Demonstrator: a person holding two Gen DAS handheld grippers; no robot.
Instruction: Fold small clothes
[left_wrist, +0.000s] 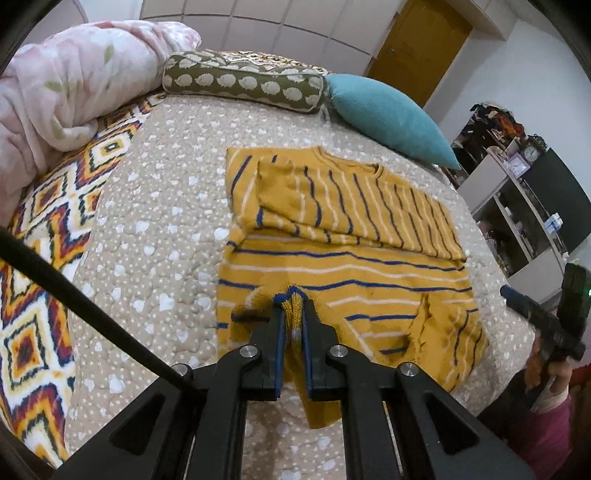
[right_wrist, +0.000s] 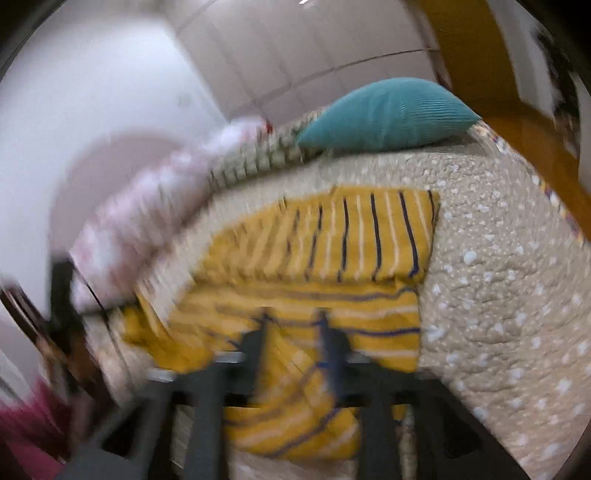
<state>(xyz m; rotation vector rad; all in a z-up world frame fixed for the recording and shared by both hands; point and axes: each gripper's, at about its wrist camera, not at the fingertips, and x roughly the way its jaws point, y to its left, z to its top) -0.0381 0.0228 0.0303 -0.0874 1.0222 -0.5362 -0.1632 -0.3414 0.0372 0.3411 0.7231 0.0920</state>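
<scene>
A mustard-yellow sweater (left_wrist: 343, 225) with blue and white stripes lies flat on the beige dotted bedspread (left_wrist: 155, 221), its upper part folded across. My left gripper (left_wrist: 293, 297) is shut on a bunched piece of the sweater's near edge and holds it a little above the bed. The right wrist view is blurred. In it my right gripper (right_wrist: 293, 321) hovers over the sweater (right_wrist: 332, 236) near its right side, fingers well apart and loose fabric showing in the gap, not pinched. The right gripper's dark body and the hand (left_wrist: 546, 373) holding it show at the right edge of the left wrist view.
A teal pillow (left_wrist: 384, 114) and a hedgehog-print bolster (left_wrist: 243, 83) lie at the head of the bed. A pink floral duvet (left_wrist: 70, 81) is heaped at far left over a zigzag-patterned blanket (left_wrist: 44, 229). Shelves (left_wrist: 517, 206) and a brown door (left_wrist: 417, 44) stand beyond.
</scene>
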